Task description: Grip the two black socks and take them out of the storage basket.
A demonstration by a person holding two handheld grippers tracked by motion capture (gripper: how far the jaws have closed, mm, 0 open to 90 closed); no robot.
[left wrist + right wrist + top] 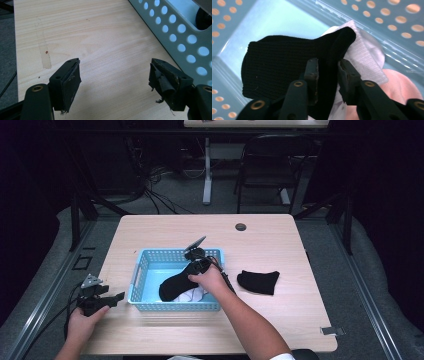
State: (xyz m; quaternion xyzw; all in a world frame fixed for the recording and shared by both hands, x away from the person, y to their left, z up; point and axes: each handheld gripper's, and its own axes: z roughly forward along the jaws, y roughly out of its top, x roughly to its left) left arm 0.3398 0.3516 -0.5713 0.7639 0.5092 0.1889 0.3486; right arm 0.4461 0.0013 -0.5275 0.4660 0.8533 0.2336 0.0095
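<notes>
a black knit sock point(287, 65) lies stretched across the blue basket's floor point(277, 22), overlapping a white sock point(364, 60).

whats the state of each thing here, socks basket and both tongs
black sock in basket: lying in the blue basket, pinched between the right tongs
white sock: in the basket, partly under the black sock
pink item: in the basket beside the white sock, too little shows to name
black sock on table: lying flat, right of the basket, untouched
blue basket: upright on the table
left tongs: open, over bare table
right tongs: closed on the black sock
</notes>
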